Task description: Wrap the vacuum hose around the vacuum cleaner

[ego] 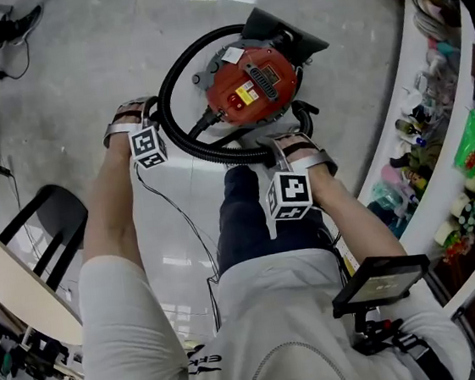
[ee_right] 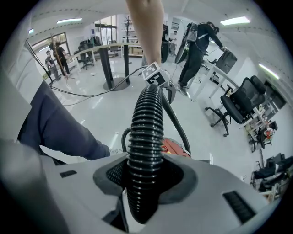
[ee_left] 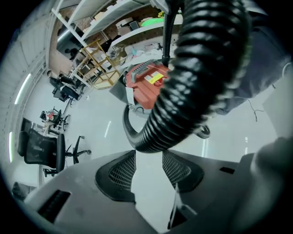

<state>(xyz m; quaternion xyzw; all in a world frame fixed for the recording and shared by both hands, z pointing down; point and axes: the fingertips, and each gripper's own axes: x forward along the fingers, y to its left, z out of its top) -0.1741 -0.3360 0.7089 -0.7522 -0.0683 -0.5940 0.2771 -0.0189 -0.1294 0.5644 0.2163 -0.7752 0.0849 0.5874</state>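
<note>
— Right side first: what did you have?

— My right gripper point(ee_right: 144, 176) was clamped on the vacuum hose point(ee_right: 146, 132). The ribbed black tube ran straight through the gap with both pads tight against its sides. Beyond the tips it ran on toward the marker cube point(ee_right: 155, 75) of my other gripper.

— And the left?

— My left gripper point(ee_left: 149, 157) stood wide with nothing between the pads, only pale floor point(ego: 80, 75) showing through the gap. The hose crossed just past its tips and swept up and off to their right. I couldn't tell whether it brushed the tips.

— Where was the machine?

— The red vacuum cleaner point(ego: 252, 89) sat on the floor ahead of both grippers, a little beyond them and between the two. In the head view the hose curled out from its far side and came round on the left gripper's side. From there it ran along the near side of the body to the right gripper, which hung just short of the cleaner. Both grippers pointed steeply down.

— Anything else close by?

— My leg point(ego: 253, 217) in dark trousers, just behind the right gripper.
</note>
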